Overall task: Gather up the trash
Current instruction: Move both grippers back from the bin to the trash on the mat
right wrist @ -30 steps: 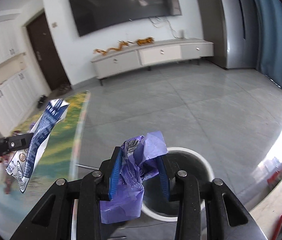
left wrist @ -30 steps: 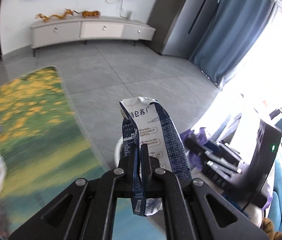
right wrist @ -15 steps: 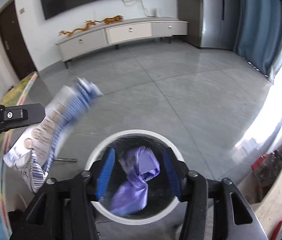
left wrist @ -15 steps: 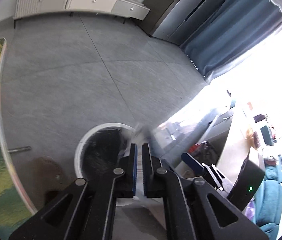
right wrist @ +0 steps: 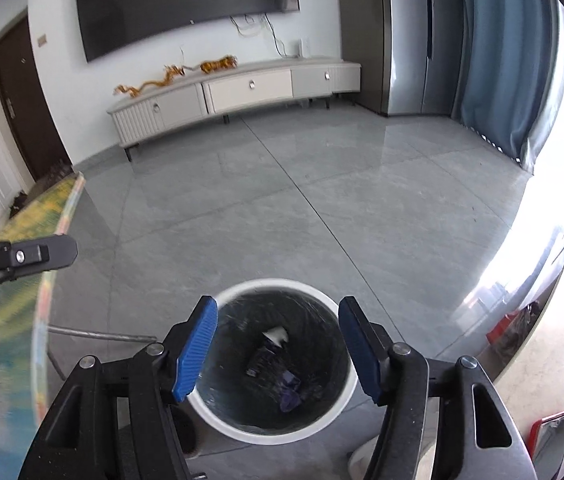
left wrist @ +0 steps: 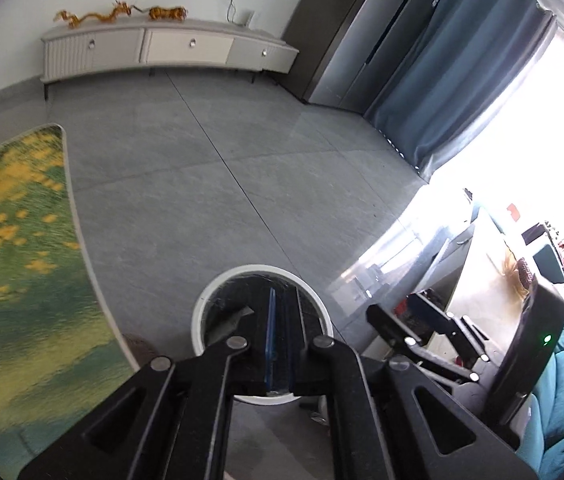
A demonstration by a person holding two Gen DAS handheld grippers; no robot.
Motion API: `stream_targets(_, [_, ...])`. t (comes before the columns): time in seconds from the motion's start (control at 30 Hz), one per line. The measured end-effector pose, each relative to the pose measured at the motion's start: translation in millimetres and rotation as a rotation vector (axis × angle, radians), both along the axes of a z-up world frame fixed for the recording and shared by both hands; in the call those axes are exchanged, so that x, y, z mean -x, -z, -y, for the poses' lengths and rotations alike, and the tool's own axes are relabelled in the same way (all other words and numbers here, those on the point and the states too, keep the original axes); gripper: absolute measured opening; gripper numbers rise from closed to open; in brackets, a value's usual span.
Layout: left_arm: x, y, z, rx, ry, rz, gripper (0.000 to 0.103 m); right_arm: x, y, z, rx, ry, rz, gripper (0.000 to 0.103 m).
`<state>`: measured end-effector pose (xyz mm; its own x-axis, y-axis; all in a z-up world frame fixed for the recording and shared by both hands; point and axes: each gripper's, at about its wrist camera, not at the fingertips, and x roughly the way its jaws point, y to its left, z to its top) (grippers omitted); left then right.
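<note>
Left gripper: our left gripper (left wrist: 280, 344) hangs over the white trash bin (left wrist: 218, 296) with its blue pads pressed together and nothing between them — clenched on air.
Right gripper: our right gripper (right wrist: 278, 346) points down into the same bin (right wrist: 346, 396); its jaws are opening, wide apart, and no object sits between the blue pads (right wrist: 196, 350).
Trash: we see the purple wrapper (right wrist: 288, 394) lying at the bottom of the bin, on the black liner, with a dark crumpled piece and a small white scrap (right wrist: 276, 334) just above it. In the left view a grey flattened piece (left wrist: 234, 316) rests against the bin's inner wall — we cannot tell what it is.
Bin: it stands on the grey tiled floor (right wrist: 322, 200), just beside the edge of the glass table (left wrist: 22, 240) with its yellow-and-green print.
Other gripper in sight: the left gripper's black fingertip (right wrist: 38, 256) shows at the left edge of the right view, above the table edge.
Room: a low white TV cabinet (right wrist: 242, 92) against the far wall, blue curtains (left wrist: 462, 72) at the bright window.
</note>
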<state>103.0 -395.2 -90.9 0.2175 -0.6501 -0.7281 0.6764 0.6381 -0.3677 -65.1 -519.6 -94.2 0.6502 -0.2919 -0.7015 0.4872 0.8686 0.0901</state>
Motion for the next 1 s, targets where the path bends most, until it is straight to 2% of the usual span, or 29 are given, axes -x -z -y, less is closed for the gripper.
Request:
stream_targets(0.13, [15.6, -27.2, -32.8, 0.0, -0.045, 0.097, 0.005, 10.3, -34.5, -18.8, 0.019, -0.024, 0.079, 0.064])
stream_targets(0.2, [20.0, -38.2, -51.1, 0.01, -0.071, 0.12, 0.01, 12.6, -52.4, -29.0, 0.032, -0.042, 0.115, 0.064])
stream_targets(0.23, [21.9, -43.6, -63.2, 0.015, -0.09, 0.129, 0.026, 13.9, -58.6, -33.5, 0.037, -0.051, 0.13, 0.065])
stream_targets(0.27, [23.9, -47.2, -73.6, 0.02, -0.11, 0.138, 0.05, 15.7, -66.3, -40.6, 0.042, -0.064, 0.146, 0.066])
stream_targets(0.3, [26.3, -52.9, -87.0, 0.031, -0.14, 0.154, 0.057, 17.9, -75.2, -49.0, 0.048, -0.08, 0.166, 0.066])
stream_targets(0.33, [28.3, -58.0, -99.7, 0.044, -0.16, 0.169, 0.06, 19.9, -82.3, -57.1, 0.055, -0.096, 0.181, 0.068])
stream_targets(0.5, [33.4, -79.6, -164.6, 0.065, -0.251, 0.222, 0.06, 20.2, -113.1, -92.4, 0.067, -0.171, 0.242, 0.07])
stream_targets(0.67, [40.9, -92.2, -233.0, 0.04, -0.355, 0.287, 0.06, 11.8, -136.9, -132.3, 0.089, -0.247, 0.274, 0.073])
stream_targets(1.0, [60.3, -84.6, -357.0, -0.039, -0.56, 0.349, 0.06, -5.2, -153.2, -200.4, 0.095, -0.393, 0.293, 0.076])
